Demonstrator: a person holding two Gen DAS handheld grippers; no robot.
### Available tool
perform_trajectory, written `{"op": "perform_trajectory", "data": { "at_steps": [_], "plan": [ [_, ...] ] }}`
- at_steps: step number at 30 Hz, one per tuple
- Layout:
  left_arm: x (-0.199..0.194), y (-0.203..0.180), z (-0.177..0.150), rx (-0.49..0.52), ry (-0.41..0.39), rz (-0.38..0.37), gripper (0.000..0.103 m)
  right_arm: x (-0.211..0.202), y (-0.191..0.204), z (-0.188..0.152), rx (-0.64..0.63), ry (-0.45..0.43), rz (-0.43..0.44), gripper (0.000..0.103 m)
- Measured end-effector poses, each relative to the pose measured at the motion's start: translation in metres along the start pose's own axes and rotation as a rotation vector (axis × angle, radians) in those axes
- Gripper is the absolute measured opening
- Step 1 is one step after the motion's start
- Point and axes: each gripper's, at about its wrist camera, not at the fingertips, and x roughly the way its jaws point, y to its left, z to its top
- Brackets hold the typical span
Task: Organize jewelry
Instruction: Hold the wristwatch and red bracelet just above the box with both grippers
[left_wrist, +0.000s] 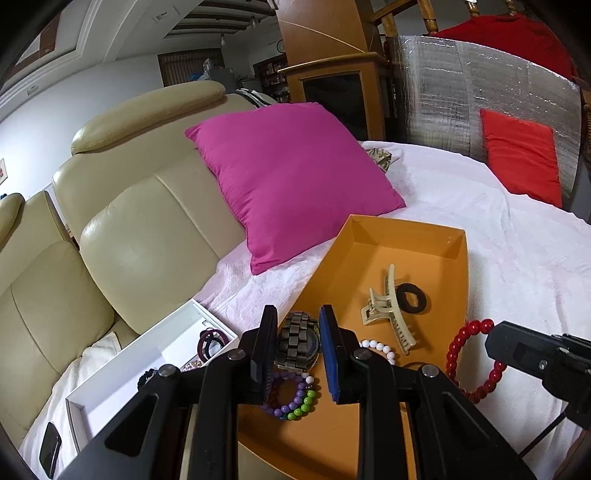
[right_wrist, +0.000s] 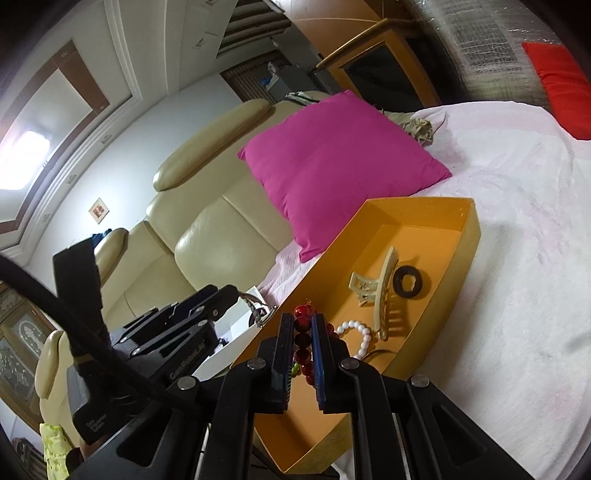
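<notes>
On a white cloth (left_wrist: 498, 258) that covers the seat of a cream leather sofa (left_wrist: 140, 206) stands an orange tray (left_wrist: 399, 247), and a white box (left_wrist: 122, 373) lies just beside it on the left. A magenta cushion (left_wrist: 291, 177) leans against the sofa back, and a red cushion (left_wrist: 521, 155) rests further away against a silver foil sheet (left_wrist: 461, 85). Behind the sofa there is a wooden cabinet (left_wrist: 332, 88) with a dark glass door, a white wall and a ceiling with white mouldings. The left gripper (left_wrist: 297, 341) is clenched on a metal watch (left_wrist: 297, 343), which it holds over the near left edge of the tray, above a purple and green bead bracelet (left_wrist: 295, 400) lying inside. The right gripper (right_wrist: 302, 345) grasps a red bead bracelet (right_wrist: 303, 343) between its fingers; in the left wrist view this bracelet hangs at the right rim of the tray, over the cloth. Inside the tray lie a cream hair claw (left_wrist: 391, 314), a black hair tie (left_wrist: 410, 297) touching it, and a white bead bracelet (left_wrist: 376, 349). In the white box lie dark hair ties (left_wrist: 212, 341). A dark phone (left_wrist: 50, 448) lies on the cloth near this box.
</notes>
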Motion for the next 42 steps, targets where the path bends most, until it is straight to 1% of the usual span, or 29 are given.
{"op": "perform_trajectory", "data": {
  "at_steps": [42],
  "plan": [
    [0.031,0.014,-0.021,-0.032,0.083,0.025,0.024,0.026,0.010,-0.024,-0.042,0.083,0.010,0.010]
  ]
}}
